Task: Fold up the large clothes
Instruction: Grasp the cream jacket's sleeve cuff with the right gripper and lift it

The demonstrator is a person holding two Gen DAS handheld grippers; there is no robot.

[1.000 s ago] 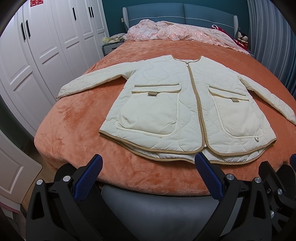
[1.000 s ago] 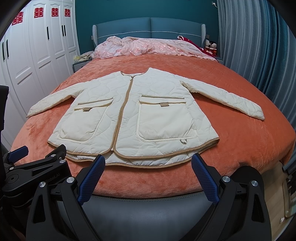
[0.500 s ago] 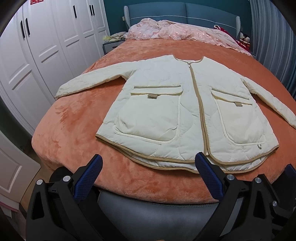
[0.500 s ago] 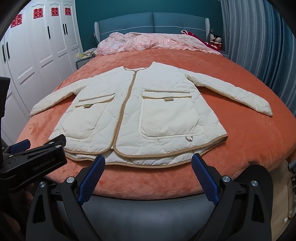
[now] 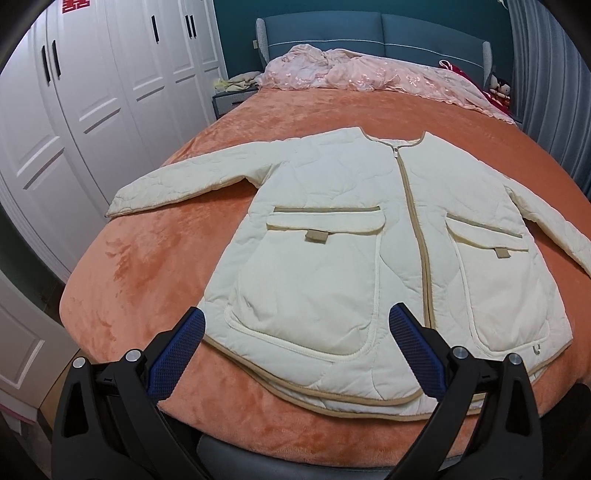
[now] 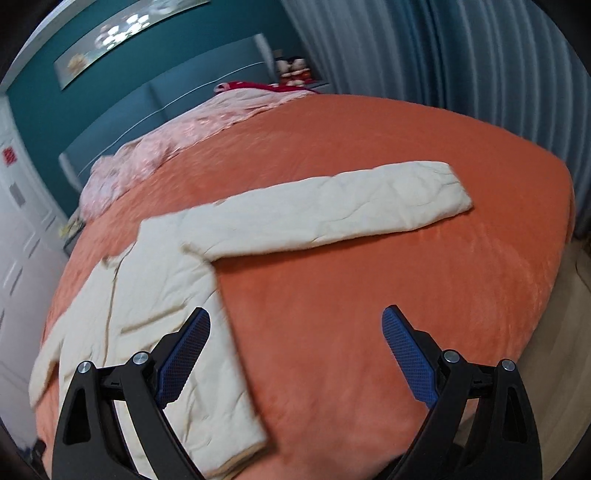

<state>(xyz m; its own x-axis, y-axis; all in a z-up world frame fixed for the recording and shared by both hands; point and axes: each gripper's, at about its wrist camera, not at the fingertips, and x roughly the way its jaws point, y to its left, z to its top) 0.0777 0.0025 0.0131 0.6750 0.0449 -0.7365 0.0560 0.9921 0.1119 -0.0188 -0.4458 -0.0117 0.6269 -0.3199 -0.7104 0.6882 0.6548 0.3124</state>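
**Quilted jacket spread flat, both grippers wide apart**

Bedding first: we see an orange plush blanket (image 5: 155, 266) covering the whole bed, with a crumpled pink embroidered quilt (image 5: 369, 70) heaped at the head against a blue padded headboard (image 5: 369, 33). White wardrobe doors (image 5: 92, 92) line one side of the room, and grey-blue curtains (image 6: 461, 59) hang along the other.

On the blanket lies a cream quilted jacket (image 5: 351, 229), front side up, zipped along its tan-trimmed centre, both sleeves stretched outward. Two flap pockets sit on its front panels. In our right wrist view, which is tilted and somewhat blurred, the jacket (image 6: 166, 280) shows from the side, one sleeve (image 6: 332, 214) lying straight across the blanket toward the curtained edge.

Our left gripper (image 5: 299, 332) hovers over the jacket's hem, its blue-padded fingers (image 5: 177, 350) spread wide and holding nothing. Our right gripper (image 6: 295, 339) is likewise spread wide and holding nothing; one blue pad appears over the jacket's side edge, the other over bare blanket. We cannot tell whether either gripper touches the fabric.
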